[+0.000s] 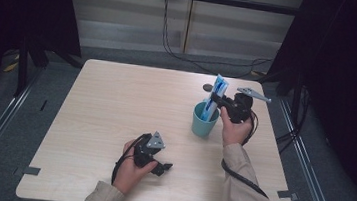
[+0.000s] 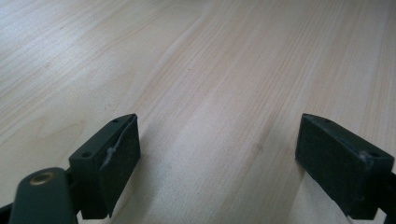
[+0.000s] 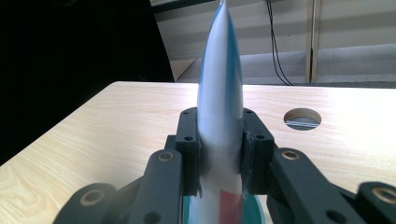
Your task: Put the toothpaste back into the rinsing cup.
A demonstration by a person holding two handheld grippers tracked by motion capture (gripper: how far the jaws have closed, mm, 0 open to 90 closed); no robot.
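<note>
A white and blue tube (image 1: 215, 97) stands tilted with its lower end inside a teal cup (image 1: 204, 124) on the right half of the table. My right gripper (image 1: 222, 102) is shut on the tube's middle from the right. In the right gripper view the tube (image 3: 220, 112) rises between both pads (image 3: 192, 149), with the cup's rim (image 3: 254, 205) just below. My left gripper (image 1: 165, 168) rests low near the table's front edge. Its jaws stand wide apart over bare wood in the left gripper view (image 2: 217, 158), and nothing lies between them.
The light wooden table (image 1: 116, 104) has a round cable hole (image 1: 208, 87) behind the cup, which the right gripper view (image 3: 302, 118) also shows. Black cables hang along the back wall. Dark curtains flank both sides.
</note>
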